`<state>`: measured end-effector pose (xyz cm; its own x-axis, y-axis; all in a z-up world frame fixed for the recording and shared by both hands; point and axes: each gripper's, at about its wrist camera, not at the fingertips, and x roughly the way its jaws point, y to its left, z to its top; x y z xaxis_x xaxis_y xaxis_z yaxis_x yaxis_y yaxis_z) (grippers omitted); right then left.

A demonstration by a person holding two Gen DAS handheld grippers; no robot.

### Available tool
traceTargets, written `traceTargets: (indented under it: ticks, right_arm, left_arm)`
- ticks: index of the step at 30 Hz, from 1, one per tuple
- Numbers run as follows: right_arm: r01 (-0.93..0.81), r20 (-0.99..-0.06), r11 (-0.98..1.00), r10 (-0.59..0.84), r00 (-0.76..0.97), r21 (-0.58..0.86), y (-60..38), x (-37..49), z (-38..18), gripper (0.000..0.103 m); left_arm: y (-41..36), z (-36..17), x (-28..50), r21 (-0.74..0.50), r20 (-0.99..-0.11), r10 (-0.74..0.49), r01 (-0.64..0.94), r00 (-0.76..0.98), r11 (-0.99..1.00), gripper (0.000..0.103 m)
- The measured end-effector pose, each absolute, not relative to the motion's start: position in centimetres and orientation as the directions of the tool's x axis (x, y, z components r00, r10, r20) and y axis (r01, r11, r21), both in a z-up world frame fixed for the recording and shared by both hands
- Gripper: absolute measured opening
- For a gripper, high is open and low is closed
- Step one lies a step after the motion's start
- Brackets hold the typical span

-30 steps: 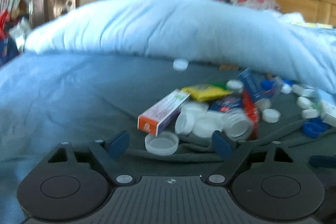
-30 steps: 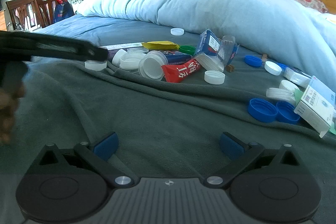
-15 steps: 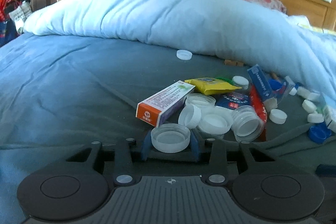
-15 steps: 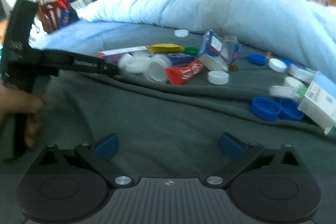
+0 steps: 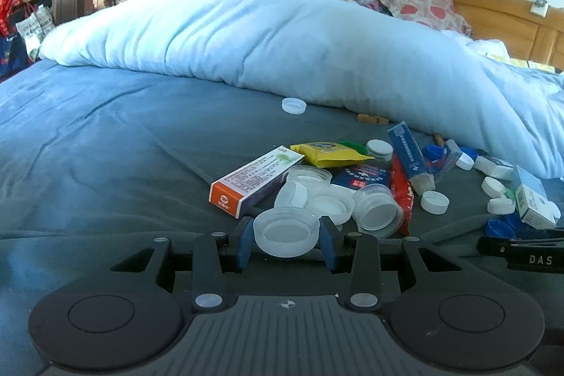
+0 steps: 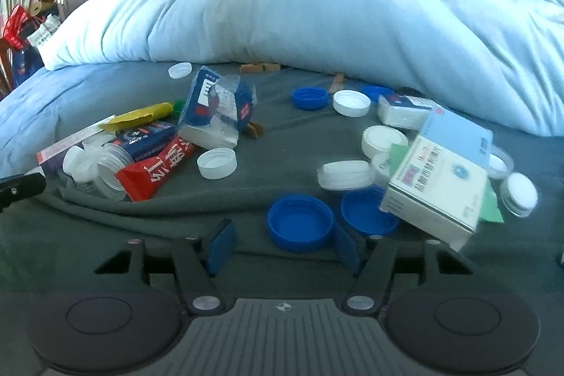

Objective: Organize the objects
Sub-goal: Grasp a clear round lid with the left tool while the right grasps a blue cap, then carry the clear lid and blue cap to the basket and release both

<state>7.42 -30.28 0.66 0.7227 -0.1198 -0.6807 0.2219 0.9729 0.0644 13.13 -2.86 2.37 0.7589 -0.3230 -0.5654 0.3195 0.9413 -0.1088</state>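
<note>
The left hand-held gripper (image 5: 286, 240) is clenched on a clear cap (image 5: 286, 231) — the right hand-held gripper (image 6: 282, 244) stands released, a blue cap (image 6: 299, 222) between its fingers.

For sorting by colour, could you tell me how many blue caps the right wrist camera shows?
4 blue caps: one between the right gripper's fingers, one beside it by the white box, two near the duvet. Others may be hidden.
</note>
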Motion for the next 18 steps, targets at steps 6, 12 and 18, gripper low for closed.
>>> traceTargets:
  ticks: [6, 12, 18]
  right_arm:
    - [0.206, -0.67, 0.978, -0.124, 0.732, 0.044, -30.5, 8.0, 0.6, 0.063]
    - [0.158, -0.651, 0.983, -0.059, 0.757, 0.095, -30.9, 6.9, 1.6, 0.042]
    - [0.006, -0.51, 0.99, 0.067, 0.857, 0.14, -26.4, 5.1, 9.5, 0.042]
  left_arm:
    - [-3.7, 1.7, 12.9, -0.119, -0.57, -0.338, 0.332, 0.749, 0.936, 0.04]
    - [-3.9, 3.1, 11.7, -0.14, -0.552, -0.354, 0.334, 0.755, 0.932, 0.04]
    - [-1.1, 9.4, 8.8, -0.181, -0.463, -0.355, 0.305, 0.812, 0.935, 0.04]
